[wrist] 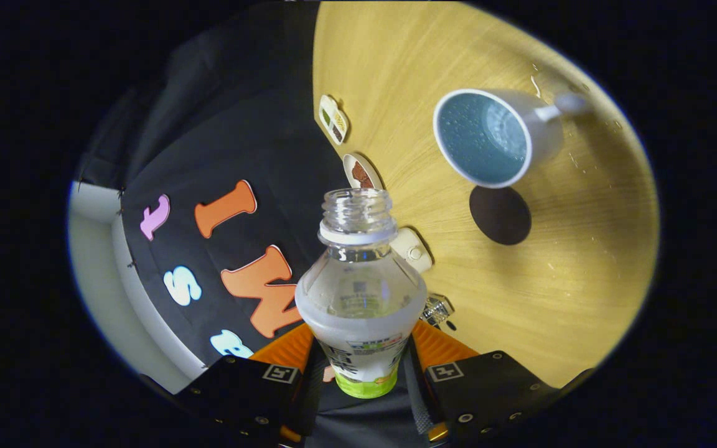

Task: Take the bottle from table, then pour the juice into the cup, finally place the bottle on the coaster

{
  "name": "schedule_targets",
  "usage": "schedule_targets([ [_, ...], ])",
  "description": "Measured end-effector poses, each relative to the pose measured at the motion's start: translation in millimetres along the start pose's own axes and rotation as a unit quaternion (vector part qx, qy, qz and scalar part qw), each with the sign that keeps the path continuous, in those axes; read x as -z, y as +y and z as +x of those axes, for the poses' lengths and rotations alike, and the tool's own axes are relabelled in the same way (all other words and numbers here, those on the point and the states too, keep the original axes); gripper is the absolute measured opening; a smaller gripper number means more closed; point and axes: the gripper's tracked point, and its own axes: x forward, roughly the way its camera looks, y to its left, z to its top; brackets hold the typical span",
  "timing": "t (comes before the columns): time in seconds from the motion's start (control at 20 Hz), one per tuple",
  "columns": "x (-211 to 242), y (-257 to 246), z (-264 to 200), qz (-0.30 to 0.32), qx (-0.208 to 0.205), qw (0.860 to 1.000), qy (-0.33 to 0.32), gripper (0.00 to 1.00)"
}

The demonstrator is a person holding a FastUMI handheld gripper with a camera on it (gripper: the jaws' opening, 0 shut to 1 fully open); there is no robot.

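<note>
While gripper point(361, 358) was clamped on bottle point(361, 298), mouth was short of cup point(489, 137); shld've centred over rim b4 tipping more, imo.

Clear bottle point(360, 283) with white-and-green label, white cup point(494, 135) (blue inside), dark round coaster point(500, 215), pale wood-grain table point(433, 56).

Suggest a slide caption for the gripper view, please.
Gripper holds the uncapped bottle tilted beside cup and coaster.

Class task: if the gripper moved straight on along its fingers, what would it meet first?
Probably the booth's black cloth wall; the gripper is shut on the bottle, and depth is unclear.
</note>
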Motion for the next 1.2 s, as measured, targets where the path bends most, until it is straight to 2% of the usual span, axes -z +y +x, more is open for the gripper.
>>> schedule_targets([
  [0.25, -4.2, -7.6, 3.3, -0.168, 0.035, 0.985, -0.017, 0.61],
  [0.5, -11.1, -5.4, -0.6, -0.328, 0.069, 0.941, -0.041, 0.61],
  [0.55, -7.5, -2.3, -1.4, -0.363, 0.068, 0.928, -0.04, 0.61],
  [0.7, -6.5, 8.3, -0.7, -0.478, 0.082, 0.872, -0.062, 0.61],
  [0.85, 9.9, 34.6, 1.9, -0.551, 0.056, 0.829, -0.074, 0.61],
  [0.95, 4.6, 35.3, 4.7, -0.597, 0.064, 0.794, -0.094, 0.61],
  [1.1, 9.3, 29.8, 15.2, -0.644, 0.072, 0.755, -0.099, 0.61],
  [1.2, 4.5, 23.3, 24.6, -0.681, 0.088, 0.719, -0.111, 0.61],
])
